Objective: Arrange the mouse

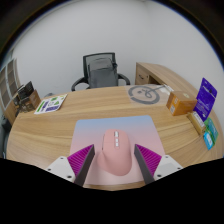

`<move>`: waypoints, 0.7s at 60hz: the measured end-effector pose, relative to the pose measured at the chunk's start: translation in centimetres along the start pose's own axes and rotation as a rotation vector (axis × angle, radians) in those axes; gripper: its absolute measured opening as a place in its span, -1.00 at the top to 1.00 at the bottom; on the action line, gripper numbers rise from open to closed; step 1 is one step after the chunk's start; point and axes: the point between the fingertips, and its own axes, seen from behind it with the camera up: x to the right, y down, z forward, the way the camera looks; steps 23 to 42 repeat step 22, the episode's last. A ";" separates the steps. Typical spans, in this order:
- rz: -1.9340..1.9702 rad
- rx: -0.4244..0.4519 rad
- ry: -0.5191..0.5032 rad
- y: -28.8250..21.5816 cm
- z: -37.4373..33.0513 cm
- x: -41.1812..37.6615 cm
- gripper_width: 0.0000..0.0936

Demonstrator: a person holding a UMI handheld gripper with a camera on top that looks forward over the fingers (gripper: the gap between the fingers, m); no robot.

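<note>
A pink mouse (113, 155) sits between my gripper's fingers, over the near part of a pale pink and lavender mouse pad (112, 126) on the wooden table (90, 105). My gripper (114, 160) is shut on the mouse, with the left magenta pad (84, 158) and the right magenta pad (146, 157) against its sides. I cannot tell whether the mouse rests on the pad or is held just above it.
A black office chair (101, 70) stands behind the table. A coiled cable (143, 94), a cardboard box (182, 101) and a purple box (205, 99) lie at the far right. Books (22, 100) and a booklet (50, 102) lie at the far left. A wooden cabinet (162, 72) stands beyond.
</note>
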 end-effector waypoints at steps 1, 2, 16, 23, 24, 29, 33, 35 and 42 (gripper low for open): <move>-0.001 0.003 0.003 0.2 -0.6 0.0 -0.78; -0.002 0.006 0.005 0.4 -1.2 -0.1 -0.78; 0.008 0.059 0.037 5.7 -13.5 -3.8 -0.79; 0.014 0.071 0.050 8.7 -18.9 -5.8 -0.78; 0.014 0.071 0.050 8.7 -18.9 -5.8 -0.78; 0.014 0.071 0.050 8.7 -18.9 -5.8 -0.78; 0.014 0.071 0.050 8.7 -18.9 -5.8 -0.78; 0.014 0.071 0.050 8.7 -18.9 -5.8 -0.78; 0.014 0.071 0.050 8.7 -18.9 -5.8 -0.78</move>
